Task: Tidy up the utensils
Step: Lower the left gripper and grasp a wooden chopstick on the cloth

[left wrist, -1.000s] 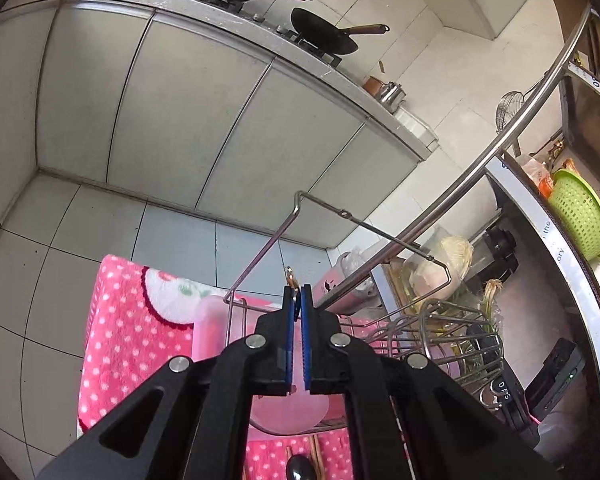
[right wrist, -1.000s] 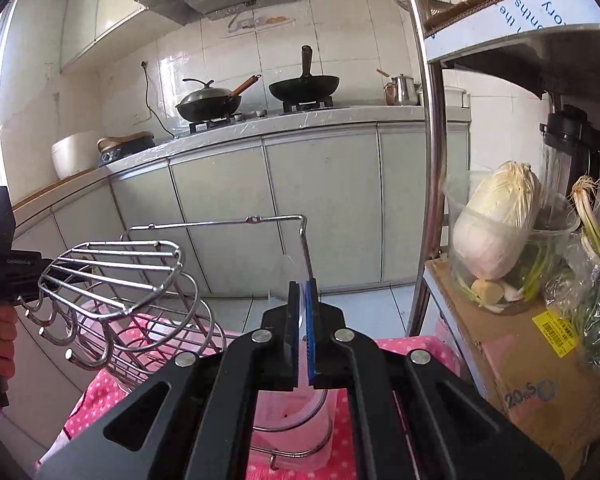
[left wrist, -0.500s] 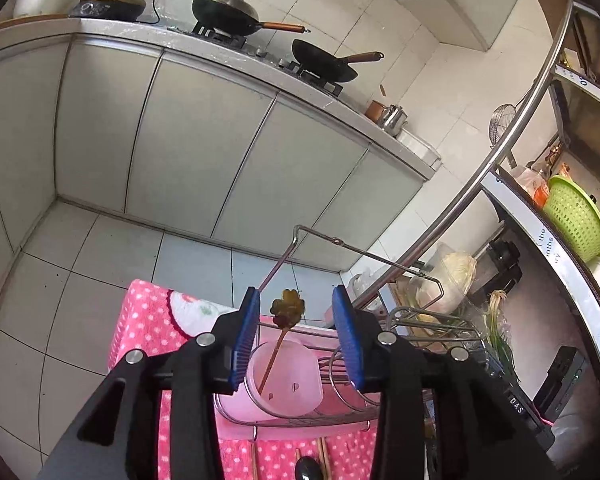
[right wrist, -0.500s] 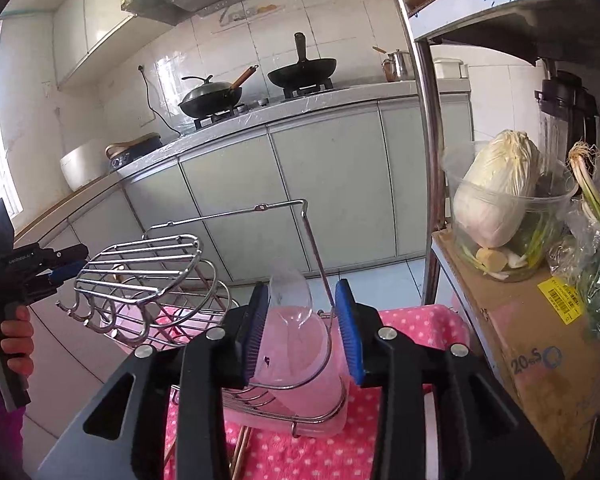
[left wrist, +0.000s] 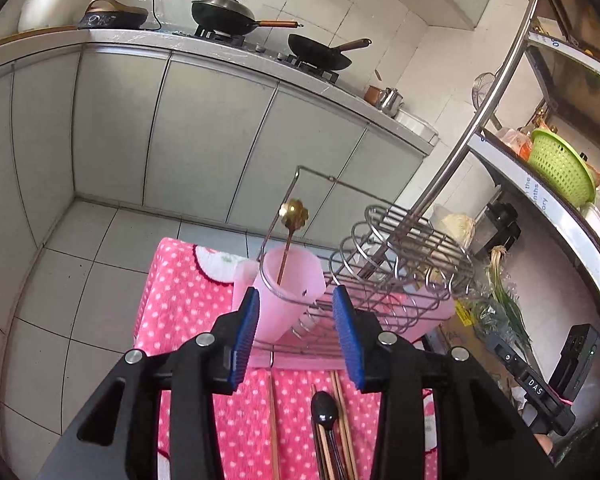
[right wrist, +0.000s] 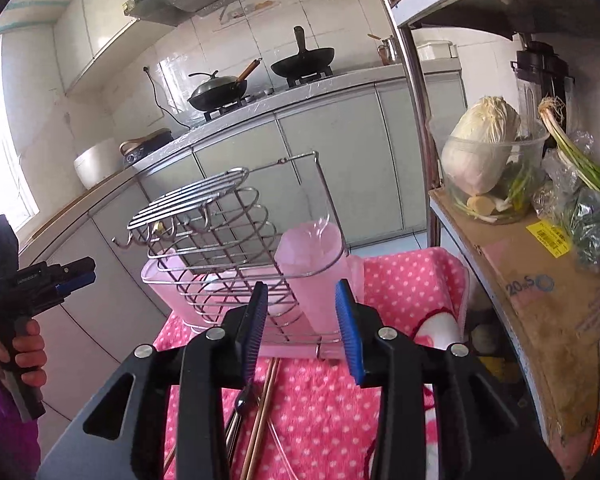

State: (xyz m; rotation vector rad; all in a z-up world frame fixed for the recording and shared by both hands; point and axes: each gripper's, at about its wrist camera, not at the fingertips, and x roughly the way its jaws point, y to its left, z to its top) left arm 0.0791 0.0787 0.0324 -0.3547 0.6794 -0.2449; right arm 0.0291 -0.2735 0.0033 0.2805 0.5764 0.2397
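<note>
Left wrist: both tools, left [left wrist: 296,336] and right [right wrist: 302,330], shut before, now gape empty; spoon [left wrist: 290,236] stands in cup [left wrist: 290,292].

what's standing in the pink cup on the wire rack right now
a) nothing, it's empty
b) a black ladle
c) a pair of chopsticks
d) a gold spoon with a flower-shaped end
d: in the left wrist view a gold spoon with a flower-shaped end leans inside the pink cup held in the wire rack, while the chopsticks lie on the pink dotted cloth below.

Two woks [left wrist: 224,10] on the stove; cabbage [right wrist: 480,144] beside scallions [right wrist: 572,148].
</note>
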